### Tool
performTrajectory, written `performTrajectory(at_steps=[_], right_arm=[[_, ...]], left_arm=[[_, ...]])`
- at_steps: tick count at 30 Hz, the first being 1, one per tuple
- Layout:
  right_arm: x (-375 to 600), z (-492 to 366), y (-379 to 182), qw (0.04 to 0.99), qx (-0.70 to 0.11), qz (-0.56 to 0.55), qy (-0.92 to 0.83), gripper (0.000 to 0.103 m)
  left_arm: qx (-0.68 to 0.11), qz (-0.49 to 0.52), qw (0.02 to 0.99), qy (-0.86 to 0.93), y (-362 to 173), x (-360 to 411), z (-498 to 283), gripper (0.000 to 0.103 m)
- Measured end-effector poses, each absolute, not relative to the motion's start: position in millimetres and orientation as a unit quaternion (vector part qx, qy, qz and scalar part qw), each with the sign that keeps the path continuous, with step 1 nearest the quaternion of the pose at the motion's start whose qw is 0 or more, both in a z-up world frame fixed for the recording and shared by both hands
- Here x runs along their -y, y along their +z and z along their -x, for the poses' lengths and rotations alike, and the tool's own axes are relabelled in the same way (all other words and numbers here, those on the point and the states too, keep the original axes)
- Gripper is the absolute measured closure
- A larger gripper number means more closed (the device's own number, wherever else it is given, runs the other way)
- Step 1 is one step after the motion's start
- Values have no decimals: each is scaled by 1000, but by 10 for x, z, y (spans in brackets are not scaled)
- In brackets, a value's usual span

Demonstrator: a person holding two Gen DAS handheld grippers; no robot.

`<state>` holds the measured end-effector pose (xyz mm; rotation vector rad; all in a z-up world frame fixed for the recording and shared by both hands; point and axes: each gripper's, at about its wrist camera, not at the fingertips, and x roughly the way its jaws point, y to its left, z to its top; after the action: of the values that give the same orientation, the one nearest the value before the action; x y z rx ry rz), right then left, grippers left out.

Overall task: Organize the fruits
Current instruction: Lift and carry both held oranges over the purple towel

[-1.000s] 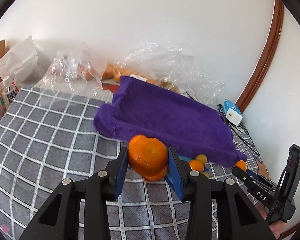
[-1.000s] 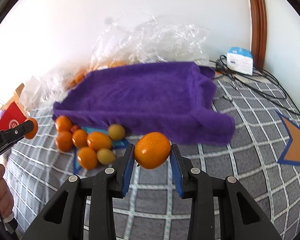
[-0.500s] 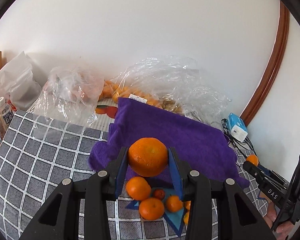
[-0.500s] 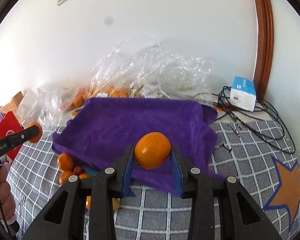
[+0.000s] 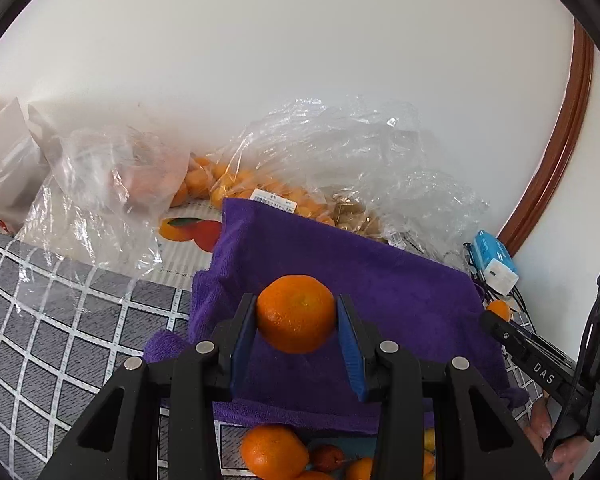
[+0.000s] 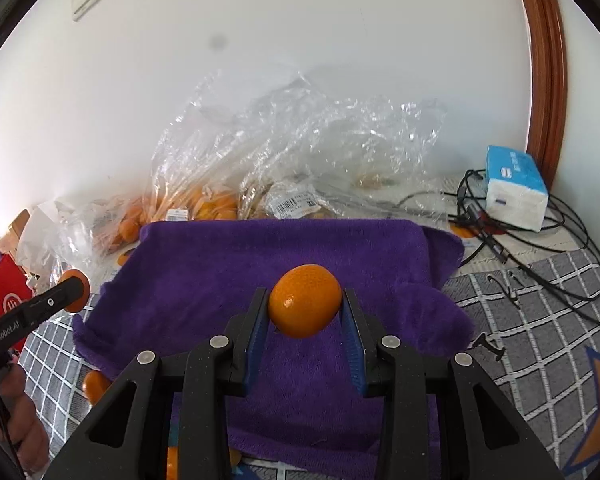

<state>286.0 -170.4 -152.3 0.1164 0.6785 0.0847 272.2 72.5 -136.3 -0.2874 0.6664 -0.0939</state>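
Observation:
My left gripper (image 5: 297, 316) is shut on an orange mandarin (image 5: 296, 313) and holds it above the purple towel (image 5: 340, 272). My right gripper (image 6: 305, 307) is shut on another mandarin (image 6: 305, 306), also above the purple towel (image 6: 228, 280). The right gripper also shows at the right edge of the left wrist view (image 5: 496, 314) with its fruit. The left gripper shows at the left edge of the right wrist view (image 6: 70, 290). Loose mandarins (image 5: 274, 450) and small fruits lie on the checked cloth just below the towel's near edge.
Clear plastic bags of fruit (image 5: 236, 184) lie behind the towel against the white wall. A blue and white box (image 6: 514, 188) with black cables (image 6: 540, 256) sits at the right. A red box (image 6: 4, 300) stands at the left. The table has a grey checked cloth (image 5: 60, 320).
Both grippers have risen and moved forward over the purple towel, each still holding its mandarin. The loose fruit pile has dropped to the bottom edge of both views.

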Motion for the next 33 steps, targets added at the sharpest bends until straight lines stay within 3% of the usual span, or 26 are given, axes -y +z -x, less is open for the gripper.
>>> performTrajectory(at_steps=[9, 33], right_arm=[[1804, -2943, -1748, 934, -349, -68, 33, 68], [1677, -3034, -1999, 918, -396, -11, 10, 67]], left_arm=[[-367, 144, 918, -42, -1670, -740, -2837, 65], [-394, 91, 914, -40, -1760, -599, -2900, 65]])
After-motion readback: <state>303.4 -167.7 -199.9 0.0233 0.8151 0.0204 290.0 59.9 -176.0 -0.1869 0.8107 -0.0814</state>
